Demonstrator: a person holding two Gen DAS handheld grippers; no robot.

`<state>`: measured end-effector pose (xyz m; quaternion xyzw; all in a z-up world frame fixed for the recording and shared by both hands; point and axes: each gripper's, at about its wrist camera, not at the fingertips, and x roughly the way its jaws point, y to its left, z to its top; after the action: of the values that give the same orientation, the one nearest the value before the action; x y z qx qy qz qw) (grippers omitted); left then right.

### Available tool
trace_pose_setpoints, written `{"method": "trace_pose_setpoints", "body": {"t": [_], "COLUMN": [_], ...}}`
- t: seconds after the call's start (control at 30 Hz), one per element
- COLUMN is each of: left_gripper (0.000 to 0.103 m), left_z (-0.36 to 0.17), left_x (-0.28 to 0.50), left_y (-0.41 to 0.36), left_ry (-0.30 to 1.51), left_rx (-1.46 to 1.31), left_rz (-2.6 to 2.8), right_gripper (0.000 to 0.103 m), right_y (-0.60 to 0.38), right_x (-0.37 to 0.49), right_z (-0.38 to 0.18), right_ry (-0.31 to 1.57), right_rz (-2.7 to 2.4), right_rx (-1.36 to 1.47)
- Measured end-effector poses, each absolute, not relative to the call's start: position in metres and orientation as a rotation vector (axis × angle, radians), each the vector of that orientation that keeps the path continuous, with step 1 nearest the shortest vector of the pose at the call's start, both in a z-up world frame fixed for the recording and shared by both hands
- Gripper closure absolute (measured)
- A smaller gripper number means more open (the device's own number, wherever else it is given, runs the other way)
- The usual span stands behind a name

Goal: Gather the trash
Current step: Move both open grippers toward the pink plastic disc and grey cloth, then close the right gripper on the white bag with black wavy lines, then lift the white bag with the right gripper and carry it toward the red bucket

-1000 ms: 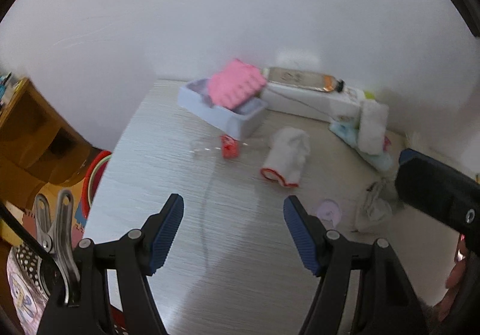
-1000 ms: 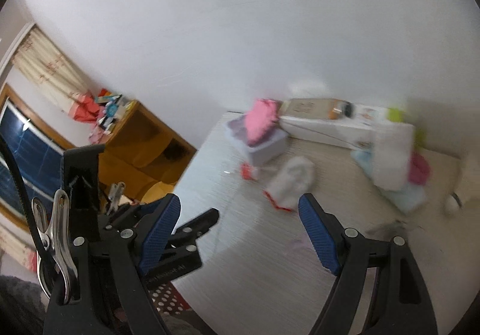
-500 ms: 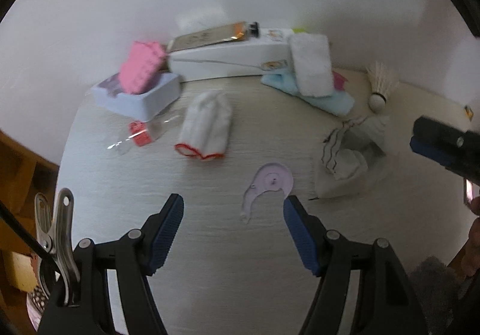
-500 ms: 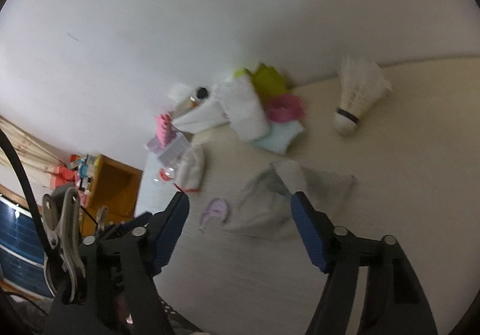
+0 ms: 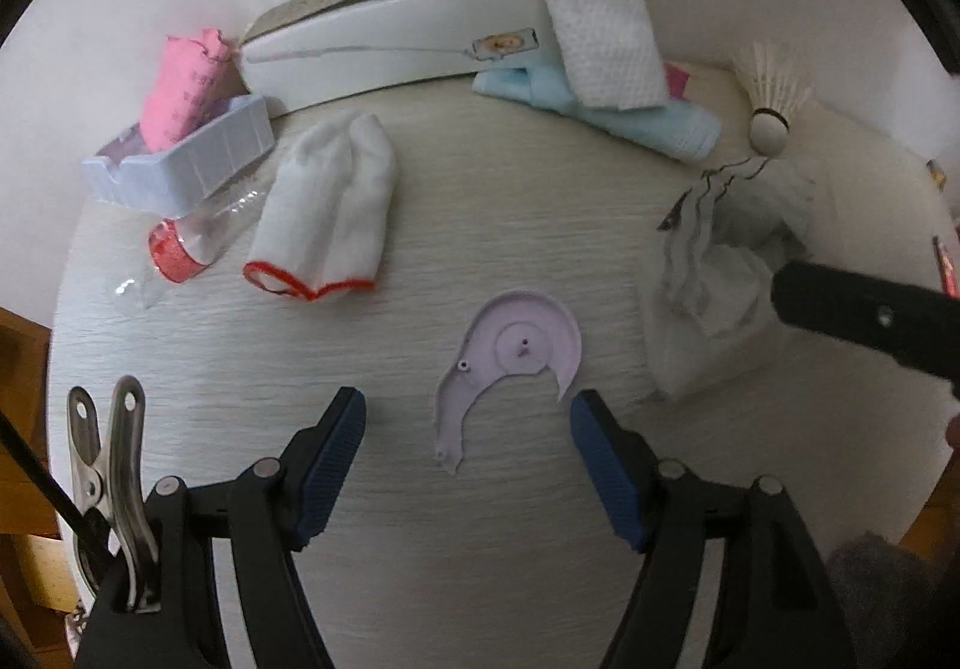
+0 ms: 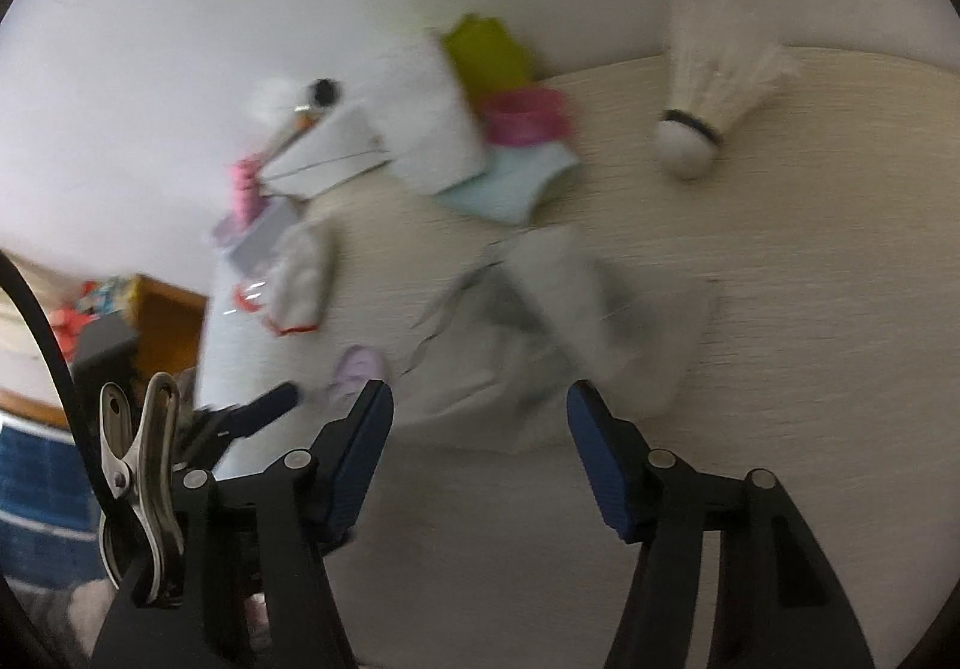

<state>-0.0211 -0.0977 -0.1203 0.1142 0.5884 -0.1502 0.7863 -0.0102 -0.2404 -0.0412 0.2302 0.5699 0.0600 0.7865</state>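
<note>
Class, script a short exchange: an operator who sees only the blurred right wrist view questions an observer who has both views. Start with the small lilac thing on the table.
Operator: What is the lilac piece low in my picture? It is only a smear here.
Observer: A flat plastic disc with a curved tail. It lies just ahead of the open left claw, and nothing grips it.
Operator: And the red glint left of the white glove?
Observer: That is the red label on a clear bottle, which lies on its side close by the white tray.
</note>
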Motion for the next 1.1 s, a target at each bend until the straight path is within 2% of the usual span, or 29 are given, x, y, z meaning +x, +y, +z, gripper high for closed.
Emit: {"method": "trace_pose_setpoints", "body": {"t": [0.1,0.3,0.4,0.5,0.63,0.67,0.73,0.77,0.8,0.83,0.9,0.97,1.1], "left_gripper": [0.028,0.028,0.032,0.049,0.091,0.091,0.092,0.092,0.097,0.101,0.101,0.101,0.102], "left_z": [-0.122,-0.124,-0.122,-0.120,-0.118,-0.118,-0.117,-0.117,-0.117,-0.116,-0.110,-0.102,-0.088], "left_x": [-0.022,-0.023,-0.021,-0.024,-0.029,-0.029,-0.030,-0.030,-0.030,-0.028,-0.024,-0.021,-0.018], "left_y": [-0.096,-0.098,-0.100,-0.105,-0.119,-0.121,-0.118,-0.115,-0.111,-0.106,-0.092,-0.082,-0.066], "left_ry": [1.256,1.256,1.252,1.236,1.243,1.247,1.259,1.267,1.273,1.277,1.270,1.254,1.233], "left_rx": [0.246,0.264,0.272,0.289,0.307,0.307,0.288,0.271,0.254,0.241,0.216,0.190,0.143], "left_rz": [-0.341,-0.366,-0.382,-0.418,-0.478,-0.482,-0.489,-0.485,-0.481,-0.474,-0.459,-0.445,-0.421], "right_gripper": [0.044,0.044,0.044,0.044,0.044,0.045,0.055,0.068,0.074,0.075,0.091,0.099,0.100], "right_y": [-0.244,-0.245,-0.241,-0.236,-0.222,-0.218,-0.212,-0.210,-0.210,-0.211,-0.215,-0.220,-0.232], "right_x": [-0.008,-0.006,0.000,0.009,0.024,0.026,0.028,0.029,0.029,0.028,0.026,0.022,0.015], "right_z": [-0.035,-0.010,-0.010,-0.018,-0.041,-0.044,-0.044,-0.045,-0.045,-0.045,-0.044,-0.043,-0.036], "right_ry": [1.224,1.154,1.139,1.138,1.173,1.169,1.153,1.151,1.151,1.148,1.142,1.139,1.114], "right_rz": [0.097,0.083,0.080,0.067,0.055,0.055,0.056,0.039,0.026,0.019,0.030,0.017,0.002], "right_rx": [0.481,0.391,0.348,0.303,0.226,0.202,0.154,0.124,0.112,0.113,0.150,0.171,0.243]}}
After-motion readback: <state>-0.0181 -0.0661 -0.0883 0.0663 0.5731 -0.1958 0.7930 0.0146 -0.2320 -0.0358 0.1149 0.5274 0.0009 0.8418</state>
